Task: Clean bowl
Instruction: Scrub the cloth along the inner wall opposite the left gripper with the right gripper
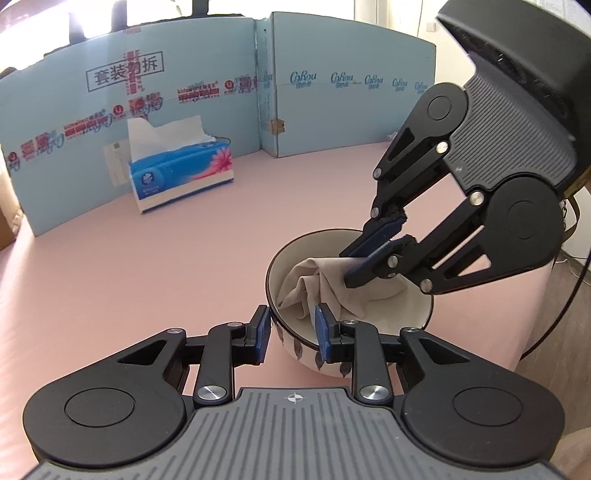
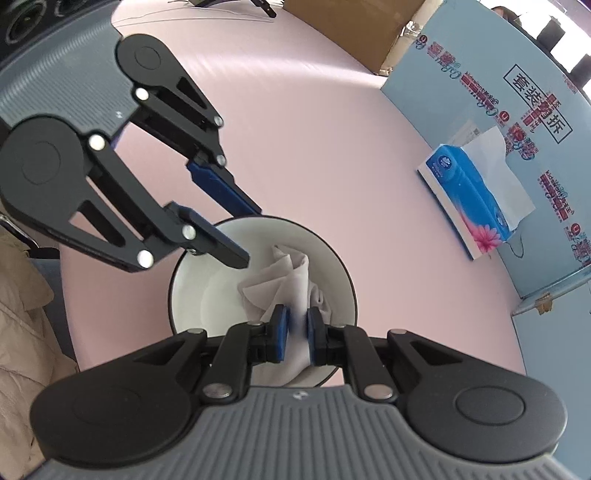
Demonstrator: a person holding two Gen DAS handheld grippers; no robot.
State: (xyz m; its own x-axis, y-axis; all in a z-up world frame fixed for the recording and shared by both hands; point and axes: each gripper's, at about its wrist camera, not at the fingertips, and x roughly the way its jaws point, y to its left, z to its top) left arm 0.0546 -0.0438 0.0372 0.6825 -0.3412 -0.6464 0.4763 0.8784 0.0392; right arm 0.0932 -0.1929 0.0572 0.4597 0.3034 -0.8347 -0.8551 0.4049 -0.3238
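A white bowl (image 1: 406,321) with a dark rim and leaf pattern outside stands on the pink table (image 1: 147,277), near its right edge. My left gripper (image 1: 293,332) straddles the near rim, one pad outside the wall and one inside, with a gap showing at the inner pad. A crumpled pale cloth (image 1: 317,284) lies inside the bowl. My right gripper (image 1: 347,269) reaches down from the right and is shut on that cloth. In the right wrist view the cloth (image 2: 284,273) is pinched between the right gripper (image 2: 297,332) pads over the bowl (image 2: 192,295), and the left gripper (image 2: 249,236) spans the far rim.
A blue tissue box (image 1: 181,173) (image 2: 465,199) stands at the back of the table before a light-blue cardboard screen (image 1: 332,110). The table's edge (image 1: 535,314) runs close beside the bowl. A brown carton (image 2: 351,29) and a beige garment (image 2: 22,314) lie off the table.
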